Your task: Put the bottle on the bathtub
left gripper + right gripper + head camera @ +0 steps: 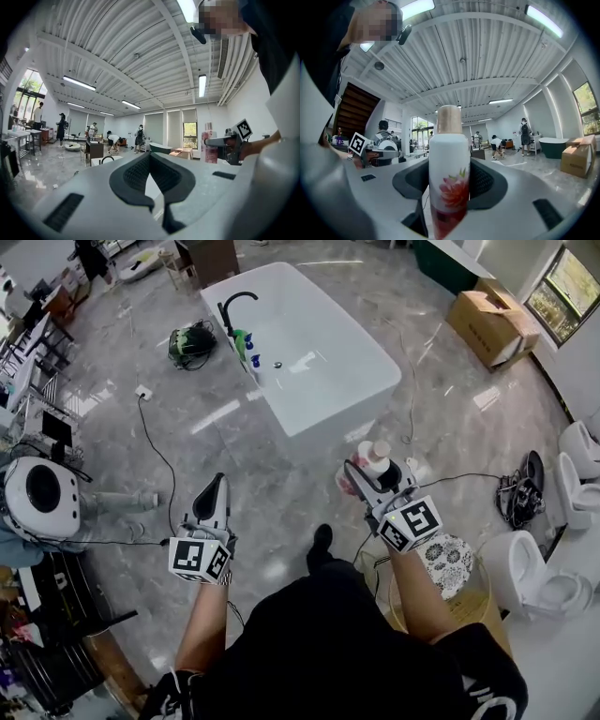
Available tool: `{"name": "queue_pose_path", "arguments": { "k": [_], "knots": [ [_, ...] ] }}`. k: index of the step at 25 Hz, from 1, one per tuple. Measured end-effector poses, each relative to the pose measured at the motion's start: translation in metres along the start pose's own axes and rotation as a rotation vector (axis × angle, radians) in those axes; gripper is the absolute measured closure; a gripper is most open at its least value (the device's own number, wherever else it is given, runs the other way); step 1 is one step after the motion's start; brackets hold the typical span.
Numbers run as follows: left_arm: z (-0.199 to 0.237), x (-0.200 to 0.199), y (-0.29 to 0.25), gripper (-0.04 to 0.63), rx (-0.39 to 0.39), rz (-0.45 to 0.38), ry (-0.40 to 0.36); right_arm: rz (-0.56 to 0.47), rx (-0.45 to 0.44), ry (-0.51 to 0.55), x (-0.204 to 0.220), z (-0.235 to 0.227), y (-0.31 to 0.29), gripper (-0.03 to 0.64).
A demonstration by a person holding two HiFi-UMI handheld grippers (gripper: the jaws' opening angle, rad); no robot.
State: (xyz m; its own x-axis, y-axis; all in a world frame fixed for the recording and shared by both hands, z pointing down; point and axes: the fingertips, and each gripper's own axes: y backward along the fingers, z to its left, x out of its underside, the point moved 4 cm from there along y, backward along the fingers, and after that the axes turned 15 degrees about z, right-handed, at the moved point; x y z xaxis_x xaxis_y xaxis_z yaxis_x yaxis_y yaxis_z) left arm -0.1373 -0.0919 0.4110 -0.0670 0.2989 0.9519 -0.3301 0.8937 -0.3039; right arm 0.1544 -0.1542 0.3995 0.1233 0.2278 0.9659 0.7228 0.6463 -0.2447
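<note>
White bottle, clamped upright in the right gripper (left gripper closed, empty), may topple if released off-centre on the narrow rim of the bathtub.

The left arm and right arm reach forward, grippers level. The left gripper's jaws are closed together, empty. The right gripper clamps an upright bottle.

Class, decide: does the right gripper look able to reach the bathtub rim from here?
Probably not: open floor separates the right gripper, holding the bottle, from the bathtub. Nothing blocks the way; stepping closer should do.
</note>
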Motion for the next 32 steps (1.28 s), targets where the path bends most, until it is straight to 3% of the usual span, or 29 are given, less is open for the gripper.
{"name": "queue_pose_path", "arguments": {
  "k": [8, 16, 26, 32],
  "knots": [
    [-0.001, -0.035, -0.088, 0.586, -0.068, 0.003, 0.009, 0.012, -0.099, 0.039, -0.020, -0.091, -0.063, 0.391],
    [0.028, -0.042, -0.119, 0.586, -0.119, 0.025, 0.021, 0.020, -0.158, 0.008, -0.023, -0.124, -0.129, 0.391],
    [0.078, -0.066, -0.181, 0.586, -0.068, 0.001, 0.019, 0.037, -0.124, -0.008, -0.036, -0.147, -0.216, 0.391],
    [0.135, -0.065, -0.233, 0.586, -0.021, 0.005, 0.021, 0.088, -0.086, -0.035, -0.032, -0.159, -0.307, 0.393]
  ]
}}
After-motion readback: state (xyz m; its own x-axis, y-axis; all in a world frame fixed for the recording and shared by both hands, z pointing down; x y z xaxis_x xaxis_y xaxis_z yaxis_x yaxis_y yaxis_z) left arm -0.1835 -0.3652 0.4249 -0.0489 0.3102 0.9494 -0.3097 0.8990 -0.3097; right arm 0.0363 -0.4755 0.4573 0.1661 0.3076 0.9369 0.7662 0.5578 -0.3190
